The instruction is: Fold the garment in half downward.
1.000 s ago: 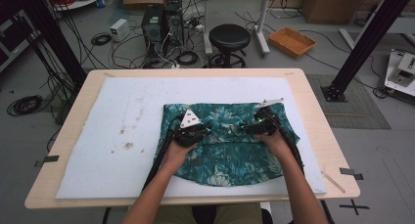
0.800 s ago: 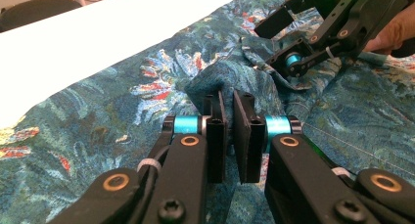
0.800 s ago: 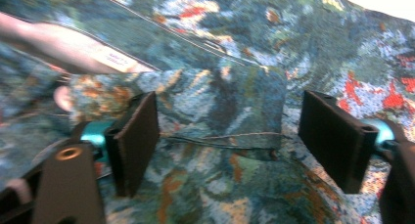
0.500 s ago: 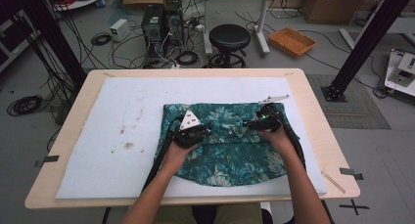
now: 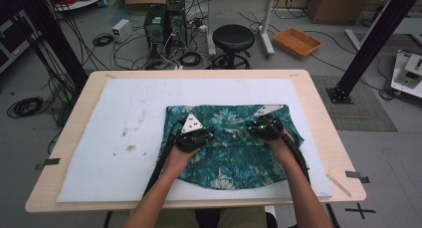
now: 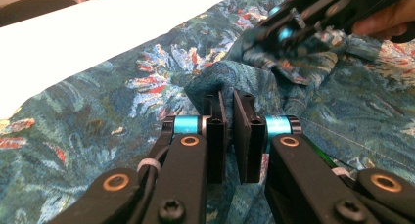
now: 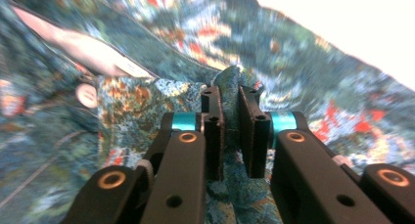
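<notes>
A soft, woven shirt (image 5: 230, 143) in dark teal, printed all over with pale blue leaves and red-orange flecks, lies spread on a white foam-like mat (image 5: 124, 138) that covers most of the light wooden table (image 5: 318, 108). The shirt sits toward the table's right half, its rounded hem near the person's edge and its upper edge around the table's middle. The mat is smooth, with brownish stains left of the shirt.

The left gripper (image 5: 197, 134) pinches a raised fold of the cloth, jaws nearly together. The right gripper (image 5: 263, 127) has just been closing its jaws, and they now clamp a ridge of fabric as well.

The high view gives the shirt's whole outline and the grey three-cornered plates atop both grippers. The left gripper view shows the weave's fine grain, the puckered fold between black jaws with blue metal collars, and the other gripper farther off. The right gripper view reveals a pale button (image 7: 86, 95) and a light inner band (image 7: 83, 50) with a small label.
</notes>
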`<action>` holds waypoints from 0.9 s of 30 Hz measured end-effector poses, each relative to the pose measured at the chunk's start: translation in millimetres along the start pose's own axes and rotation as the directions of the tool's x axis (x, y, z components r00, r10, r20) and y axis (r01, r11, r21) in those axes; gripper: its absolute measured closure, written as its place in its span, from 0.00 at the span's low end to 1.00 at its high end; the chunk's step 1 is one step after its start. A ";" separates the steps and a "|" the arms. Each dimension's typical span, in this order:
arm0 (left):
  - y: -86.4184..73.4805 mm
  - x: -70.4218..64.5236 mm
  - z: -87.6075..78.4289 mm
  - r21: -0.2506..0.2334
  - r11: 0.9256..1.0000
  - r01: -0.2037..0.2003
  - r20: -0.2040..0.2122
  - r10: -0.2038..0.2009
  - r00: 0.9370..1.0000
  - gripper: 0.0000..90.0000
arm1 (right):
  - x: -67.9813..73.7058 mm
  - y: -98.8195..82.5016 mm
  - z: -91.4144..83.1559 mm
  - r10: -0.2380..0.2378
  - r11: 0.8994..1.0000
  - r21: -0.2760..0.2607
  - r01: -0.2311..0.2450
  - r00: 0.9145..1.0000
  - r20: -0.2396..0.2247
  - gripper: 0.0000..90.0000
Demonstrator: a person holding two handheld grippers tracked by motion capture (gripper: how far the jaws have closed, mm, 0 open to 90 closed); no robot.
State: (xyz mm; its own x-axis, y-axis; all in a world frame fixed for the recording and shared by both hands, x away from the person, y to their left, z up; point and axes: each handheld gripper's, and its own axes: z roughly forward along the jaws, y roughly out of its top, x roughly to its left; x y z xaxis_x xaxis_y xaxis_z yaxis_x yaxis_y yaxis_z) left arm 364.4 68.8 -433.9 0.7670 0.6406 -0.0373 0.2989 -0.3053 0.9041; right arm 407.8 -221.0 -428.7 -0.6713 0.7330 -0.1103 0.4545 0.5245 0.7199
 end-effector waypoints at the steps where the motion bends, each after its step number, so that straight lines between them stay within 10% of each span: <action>1: -0.5 0.5 -1.9 -0.002 1.000 0.006 0.004 -0.006 1.000 0.93 | 2.4 -3.5 -9.1 -0.009 0.998 -0.056 0.009 1.000 0.004 0.93; 4: 0.0 1.5 -3.8 -0.010 1.000 0.024 0.005 -0.024 1.000 0.89 | 4.8 -7.4 -19.8 -0.029 0.991 -0.130 0.030 1.000 0.006 0.94; 7: 3.3 6.4 -7.4 -0.033 0.998 0.057 -0.013 -0.057 0.998 0.66 | 8.8 -16.8 -40.9 -0.060 0.961 -0.271 0.058 0.998 0.002 0.94; 13: 22.1 16.0 -7.8 -0.063 0.995 0.081 0.013 -0.080 0.997 0.56 | 15.2 -21.6 -60.8 -0.127 0.922 -0.370 0.111 0.992 -0.017 0.94; 18: 37.5 11.4 5.9 -0.016 0.995 0.094 0.161 -0.090 0.983 0.52 | 14.9 -23.4 -63.6 -0.125 0.917 -0.386 0.102 0.992 -0.034 0.94; 27: 37.3 5.1 35.2 0.117 0.990 0.076 0.219 -0.101 0.970 0.49 | 13.1 -25.3 -66.4 -0.118 0.911 -0.404 0.083 0.991 -0.062 0.94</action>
State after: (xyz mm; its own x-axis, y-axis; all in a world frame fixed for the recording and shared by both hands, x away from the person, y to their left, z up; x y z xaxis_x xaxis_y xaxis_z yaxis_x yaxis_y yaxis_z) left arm 399.5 35.9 -415.3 0.8387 0.4978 -0.2206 0.4209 -0.3358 0.8427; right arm 348.6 -253.4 -402.8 -0.7551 0.6379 -0.1515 0.1217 0.3635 0.9236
